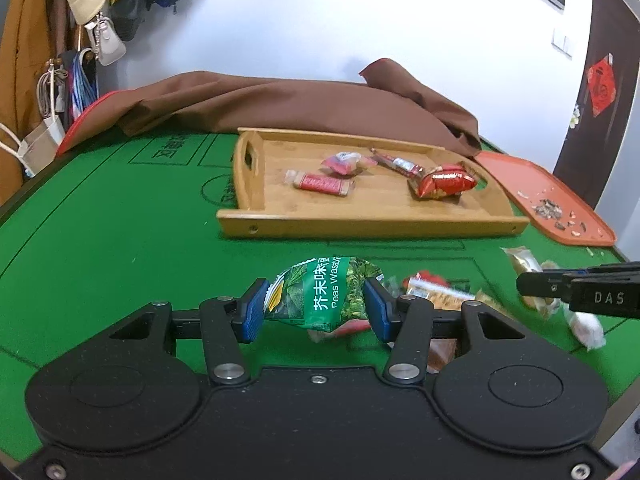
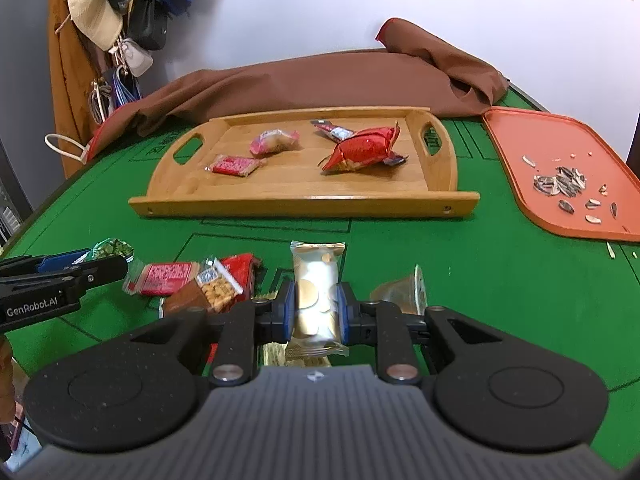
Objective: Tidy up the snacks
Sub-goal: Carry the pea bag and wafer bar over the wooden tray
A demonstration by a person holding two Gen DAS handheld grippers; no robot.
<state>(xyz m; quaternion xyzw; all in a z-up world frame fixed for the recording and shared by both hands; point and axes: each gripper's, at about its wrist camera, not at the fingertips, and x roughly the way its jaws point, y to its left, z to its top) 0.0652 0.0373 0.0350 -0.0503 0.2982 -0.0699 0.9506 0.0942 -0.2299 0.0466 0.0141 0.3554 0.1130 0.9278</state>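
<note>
Left gripper (image 1: 316,304) clamped across pea bag (image 1: 324,294), right gripper (image 2: 316,312) across wafer pack (image 2: 316,300); both light, soft, slippery, probably crushable between pads.

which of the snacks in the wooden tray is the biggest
The puffy red bag at the tray's right end; the flat red cracker pack, pink wrapped sweet and slim red stick are clearly smaller.

Both claws (image 1: 316,304) (image 2: 316,308) clamped, angled down.

Orange tray (image 2: 516,144) cut off right
</note>
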